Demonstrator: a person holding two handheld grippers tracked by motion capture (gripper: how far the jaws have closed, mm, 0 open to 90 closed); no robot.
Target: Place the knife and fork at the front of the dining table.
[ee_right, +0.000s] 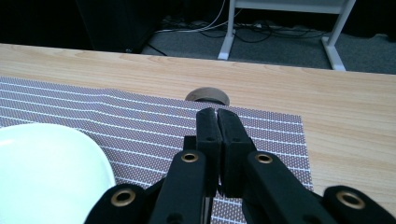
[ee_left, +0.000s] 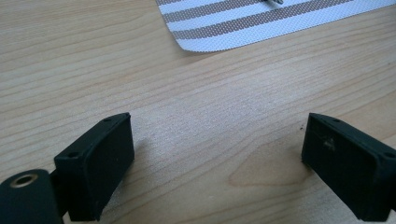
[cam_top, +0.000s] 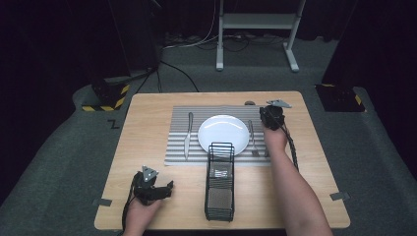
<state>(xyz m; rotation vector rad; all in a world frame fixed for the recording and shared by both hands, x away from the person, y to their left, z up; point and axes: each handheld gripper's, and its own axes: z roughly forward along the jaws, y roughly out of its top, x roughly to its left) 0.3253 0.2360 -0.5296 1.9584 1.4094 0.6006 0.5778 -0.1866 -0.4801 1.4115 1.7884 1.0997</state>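
A white plate (cam_top: 223,132) sits in the middle of a striped placemat (cam_top: 179,147), with a knife (cam_top: 188,135) to its left and a fork (cam_top: 252,137) to its right. My right gripper (cam_top: 270,112) hovers over the mat's far right corner, past the fork's handle end. In the right gripper view it (ee_right: 217,114) is shut with nothing visible between its jaws, and the plate (ee_right: 42,168) lies at lower left. My left gripper (cam_top: 168,188) rests low over the bare wood near the front left. In its own view it (ee_left: 219,149) is open and empty, with the mat's corner (ee_left: 261,18) ahead.
A black wire rack (cam_top: 220,182) stands on the wooden table (cam_top: 147,108) from the plate's near rim to the front edge, between my two arms. A small round brown disc (ee_right: 207,95) lies just beyond the mat's far edge. White desk legs and cables are on the floor behind.
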